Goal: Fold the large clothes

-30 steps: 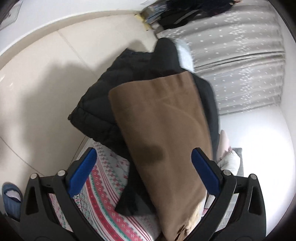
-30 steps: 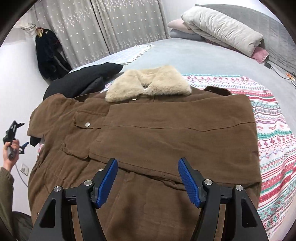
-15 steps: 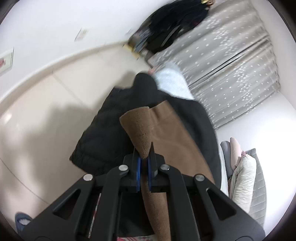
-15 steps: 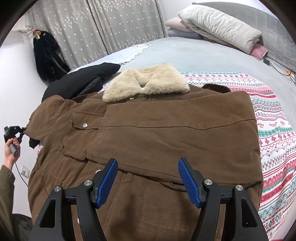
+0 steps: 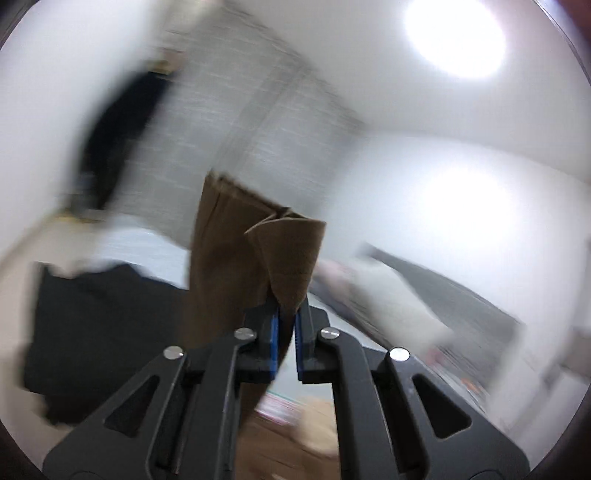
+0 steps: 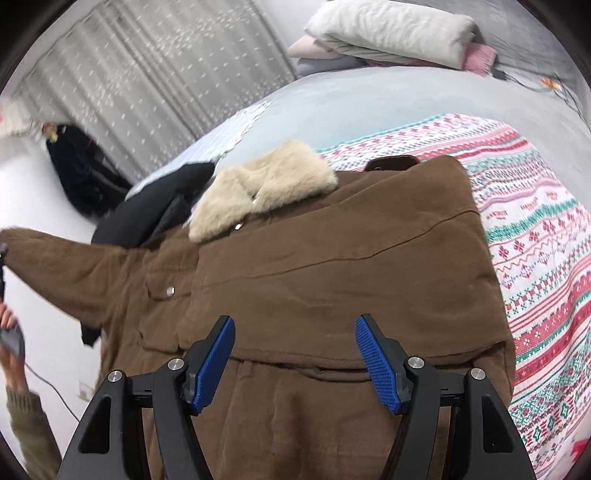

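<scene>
A brown corduroy coat (image 6: 332, 273) with a cream fur collar (image 6: 262, 192) lies on the bed, its right side folded over the front. My left gripper (image 5: 286, 325) is shut on the cuff of the coat's left sleeve (image 5: 236, 258) and holds it raised; the left wrist view is blurred. In the right wrist view that sleeve (image 6: 70, 269) stretches out to the left, off the bed. My right gripper (image 6: 295, 354) is open and empty, hovering over the lower part of the coat.
A black padded jacket (image 6: 162, 206) lies beside the coat at the bed's left edge. A patterned red, green and white blanket (image 6: 535, 258) covers the bed's right side. Pillows (image 6: 388, 33) are stacked at the head. Curtains (image 6: 155, 81) hang behind.
My left gripper closed on the sleeve cuff and swung it up and outward, so the sleeve now stretches away from the bed. My right gripper stayed open, drifting slightly over the coat.
</scene>
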`<state>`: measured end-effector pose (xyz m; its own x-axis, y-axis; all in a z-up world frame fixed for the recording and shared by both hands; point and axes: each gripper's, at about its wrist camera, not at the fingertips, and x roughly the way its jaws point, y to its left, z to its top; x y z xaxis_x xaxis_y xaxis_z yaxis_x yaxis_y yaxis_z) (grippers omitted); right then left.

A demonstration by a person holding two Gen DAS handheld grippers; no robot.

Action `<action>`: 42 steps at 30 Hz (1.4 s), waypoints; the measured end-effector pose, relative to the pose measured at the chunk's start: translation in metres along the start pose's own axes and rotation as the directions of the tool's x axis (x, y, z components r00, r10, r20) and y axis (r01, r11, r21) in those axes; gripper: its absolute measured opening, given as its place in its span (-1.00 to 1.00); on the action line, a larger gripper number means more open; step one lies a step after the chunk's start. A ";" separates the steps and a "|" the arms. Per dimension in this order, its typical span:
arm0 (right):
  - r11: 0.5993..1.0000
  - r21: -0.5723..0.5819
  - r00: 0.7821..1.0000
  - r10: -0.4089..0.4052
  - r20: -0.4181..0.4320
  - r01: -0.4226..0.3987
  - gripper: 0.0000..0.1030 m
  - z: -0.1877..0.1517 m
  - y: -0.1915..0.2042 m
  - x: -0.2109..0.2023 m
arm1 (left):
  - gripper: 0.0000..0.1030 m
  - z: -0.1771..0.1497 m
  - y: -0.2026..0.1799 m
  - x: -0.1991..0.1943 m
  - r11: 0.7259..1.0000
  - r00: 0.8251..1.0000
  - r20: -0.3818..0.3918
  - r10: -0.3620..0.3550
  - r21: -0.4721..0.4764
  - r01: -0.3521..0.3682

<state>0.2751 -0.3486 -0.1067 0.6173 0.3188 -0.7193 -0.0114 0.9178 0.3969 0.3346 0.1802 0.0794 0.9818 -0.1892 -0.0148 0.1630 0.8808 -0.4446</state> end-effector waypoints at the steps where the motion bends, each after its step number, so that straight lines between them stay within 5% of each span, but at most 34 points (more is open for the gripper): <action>1: 0.999 0.032 1.000 0.009 0.006 -0.009 0.34 0.003 -0.007 0.000 | -0.66 -0.016 -0.025 0.007 0.997 0.995 -0.065 -0.072 0.030 0.074; 2: 0.999 0.050 1.000 0.011 0.010 -0.012 0.34 0.004 -0.011 0.000 | -0.53 -0.039 -0.053 0.017 0.986 0.977 -0.159 -0.141 0.066 0.153; 4: 0.995 0.098 1.000 -0.006 0.017 0.004 0.34 0.008 -0.023 0.000 | 0.14 -0.090 -0.097 0.037 0.955 0.902 -0.374 -0.213 0.115 0.274; 5: 0.993 0.119 1.000 -0.017 0.020 0.015 0.34 0.009 -0.029 0.001 | 0.17 -0.122 -0.116 0.045 0.933 0.840 -0.489 -0.236 0.128 0.337; 7: 0.990 0.139 0.999 -0.034 0.019 0.031 0.34 0.010 -0.039 0.001 | 0.17 -0.156 -0.136 0.050 0.893 0.769 -0.597 -0.229 0.185 0.410; 10: 0.984 0.177 1.000 -0.026 0.009 0.024 0.34 0.007 -0.053 0.000 | 0.17 -0.169 -0.134 0.051 0.872 0.764 -0.624 -0.167 0.268 0.409; 14: 0.986 0.168 1.000 -0.014 -0.011 0.015 0.34 0.005 -0.060 0.002 | 0.26 -0.160 -0.083 0.069 0.953 0.742 -0.659 -0.120 0.133 0.273; 16: 0.987 0.160 0.999 0.002 -0.037 0.004 0.34 0.004 -0.059 0.010 | 0.27 -0.170 -0.057 0.072 0.976 0.734 -0.679 -0.022 0.144 0.162; 18: 0.988 0.151 0.997 0.043 -0.065 -0.033 0.34 0.001 -0.049 0.021 | 0.27 -0.179 -0.033 0.077 0.983 0.702 -0.707 0.080 0.171 0.060; 23: 0.986 0.057 0.979 0.161 -0.121 -0.155 0.32 -0.010 -0.002 0.042 | 0.24 -0.194 0.032 0.079 0.987 0.642 -0.750 0.159 0.116 -0.110; 25: 0.992 0.013 0.981 0.127 -0.148 -0.126 0.20 -0.016 0.013 0.053 | 0.22 -0.197 0.043 0.079 0.985 0.629 -0.758 0.173 0.123 -0.122; 29: 0.994 -0.044 0.975 0.090 -0.201 -0.101 -0.62 -0.026 0.033 0.078 | 0.22 -0.210 0.045 0.084 0.969 0.584 -0.773 0.247 0.213 -0.128; 37: 0.972 -0.230 0.995 -0.063 -0.083 0.042 -0.80 -0.019 0.058 0.048 | 0.22 -0.225 0.058 0.090 0.961 0.537 -0.797 0.276 0.240 -0.138; 39: 0.972 -0.225 0.992 -0.091 -0.092 0.069 -0.80 -0.018 0.051 0.050 | 0.22 -0.229 0.058 0.090 0.958 0.523 -0.803 0.285 0.250 -0.140; 42: 0.968 -0.237 0.977 -0.127 -0.174 0.084 -0.80 -0.027 0.037 0.079 | 0.22 -0.227 0.057 0.087 0.952 0.528 -0.793 0.304 0.272 -0.139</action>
<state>0.3019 -0.2831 -0.1642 0.4673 0.2361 -0.8520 -0.1456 0.9711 0.1893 0.4071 0.1158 -0.1505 0.4911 -0.1767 -0.8530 0.0453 0.9831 -0.1775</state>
